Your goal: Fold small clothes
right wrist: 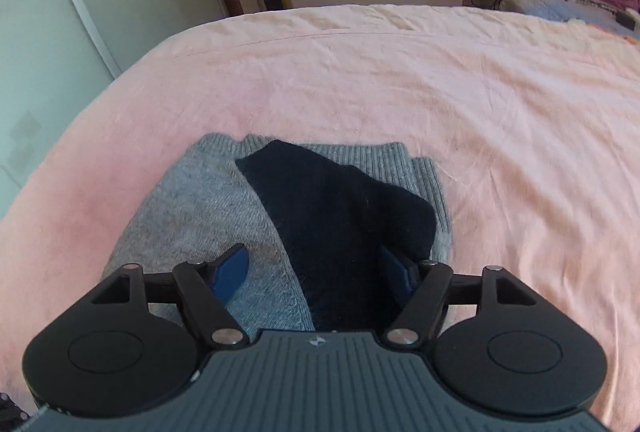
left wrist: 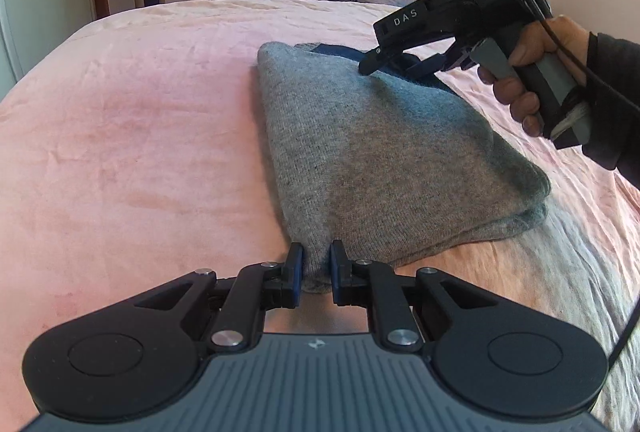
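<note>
My left tool (left wrist: 316, 264) clenched on near corner of folded grey knit sweater (left wrist: 384, 152); my right tool (right wrist: 316, 268) released, hovering over its navy patch (right wrist: 340, 212).

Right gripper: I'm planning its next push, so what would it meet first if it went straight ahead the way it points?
Probably the dark navy panel of the folded grey sweater, which fills the gap between the open right gripper jaws. Depth is unclear; it may already touch.

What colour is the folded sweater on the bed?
Heather grey sweater, with a dark navy panel; best seen in the right wrist view.
</note>
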{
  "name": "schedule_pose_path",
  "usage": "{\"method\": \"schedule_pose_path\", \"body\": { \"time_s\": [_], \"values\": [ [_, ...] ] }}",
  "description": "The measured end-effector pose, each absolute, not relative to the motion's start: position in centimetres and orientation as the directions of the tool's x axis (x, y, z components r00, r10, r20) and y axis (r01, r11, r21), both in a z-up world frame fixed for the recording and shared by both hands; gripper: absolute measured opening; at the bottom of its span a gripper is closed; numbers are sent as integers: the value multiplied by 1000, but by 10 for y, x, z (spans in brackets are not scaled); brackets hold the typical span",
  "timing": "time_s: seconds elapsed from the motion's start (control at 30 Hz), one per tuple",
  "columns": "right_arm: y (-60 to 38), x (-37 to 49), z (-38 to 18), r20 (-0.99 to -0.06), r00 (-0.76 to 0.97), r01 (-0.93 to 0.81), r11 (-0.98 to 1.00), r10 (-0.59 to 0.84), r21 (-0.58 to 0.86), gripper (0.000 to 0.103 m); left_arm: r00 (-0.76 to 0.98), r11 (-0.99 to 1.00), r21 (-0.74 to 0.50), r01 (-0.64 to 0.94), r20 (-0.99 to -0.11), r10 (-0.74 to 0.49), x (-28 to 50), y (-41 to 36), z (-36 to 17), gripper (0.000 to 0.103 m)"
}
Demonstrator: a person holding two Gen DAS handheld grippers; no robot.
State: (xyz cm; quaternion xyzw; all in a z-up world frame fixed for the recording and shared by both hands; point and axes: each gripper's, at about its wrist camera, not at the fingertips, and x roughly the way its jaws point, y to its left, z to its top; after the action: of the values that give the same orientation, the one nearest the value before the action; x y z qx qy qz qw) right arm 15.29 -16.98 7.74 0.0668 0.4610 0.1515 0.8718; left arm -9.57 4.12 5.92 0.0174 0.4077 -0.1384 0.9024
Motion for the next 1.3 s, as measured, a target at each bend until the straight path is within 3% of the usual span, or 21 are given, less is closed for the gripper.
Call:
{"method": "schedule_pose_path", "body": {
  "time_s": [0.13, 0.2, 0.27, 0.33, 0.4, 0.47, 0.53, 0.6, 0.67, 0.73, 0.8, 0.83, 0.87, 0.9, 0.93, 1.07, 1.17, 1.27, 1.3],
  "values": [
    [-163, 140, 103, -723, 584, -250, 929, 368, 271, 62, 633, 962, -75, 262, -740, -230, -95, 38, 58, 13],
    [-164, 148, 95, -735, 559, -249, 923, 385, 294, 71, 632, 962, -64, 266, -742, -223, -93, 36, 60, 13],
    [-169, 156, 74, -779, 552, -205, 954, 298, 219, 64, 641, 961, -61, 268, -734, -225, -97, 39, 66, 13],
    [-179, 148, 81, -756, 573, -161, 948, 316, 274, 59, 655, 962, -94, 256, -715, -244, -103, 49, 72, 14],
    [-187, 125, 99, -713, 602, -192, 932, 360, 309, 61, 656, 960, -175, 219, -702, -277, -100, 65, 75, 23],
    [-200, 98, 109, -678, 630, -210, 923, 379, 321, 76, 640, 944, -292, 155, -698, -322, -86, 84, 72, 50],
    [-221, 81, 105, -687, 608, -175, 911, 399, 373, 81, 606, 898, -432, 81, -694, -389, -68, 101, 64, 64],
    [-244, 66, 93, -698, 555, -116, 873, 452, 473, 81, 555, 821, -570, 28, -674, -487, -50, 113, 50, 68],
    [-259, 53, 78, -689, 494, -81, 817, 530, 570, 81, 547, 783, -622, 20, -649, -529, -42, 114, 46, 74],
    [-260, 36, 64, -677, 450, -74, 780, 583, 622, 81, 510, 746, -665, 34, -631, -585, -32, 106, 42, 73],
    [-253, 26, 58, -634, 414, -112, 728, 653, 676, 78, 459, 720, -693, 40, -627, -629, -25, 96, 38, 41],
    [-251, 25, 55, -622, 397, -107, 708, 674, 698, 61, 423, 723, -690, 29, -647, -634, -20, 89, 34, 18],
    [-247, 25, 51, -628, 373, -104, 704, 683, 703, 47, 417, 742, -670, 25, -667, -617, -19, 84, 32, 15],
    [-244, 26, 47, -638, 359, -113, 711, 681, 694, 28, 426, 753, -657, 44, -670, -609, -21, 82, 35, 14],
    [-243, 26, 46, -633, 357, -120, 705, 687, 698, 26, 435, 758, -649, 64, -665, -607, -25, 81, 41, 12],
    [-249, 10, 68, -578, 365, -204, 668, 730, 715, 22, 446, 724, -670, 165, -604, -661, -52, 95, 71, 11],
    [-257, -13, 81, -543, 332, -267, 628, 772, 730, 22, 412, 730, -649, 215, -617, -670, -74, 99, 70, 12],
    [-255, -27, 68, -589, 296, -251, 656, 752, 712, 23, 417, 801, -568, 191, -692, -590, -78, 94, 42, 17],
    [-253, -29, 59, -615, 294, -229, 679, 732, 698, 31, 430, 796, -577, 182, -682, -592, -81, 98, 42, 17]
  ]
}}
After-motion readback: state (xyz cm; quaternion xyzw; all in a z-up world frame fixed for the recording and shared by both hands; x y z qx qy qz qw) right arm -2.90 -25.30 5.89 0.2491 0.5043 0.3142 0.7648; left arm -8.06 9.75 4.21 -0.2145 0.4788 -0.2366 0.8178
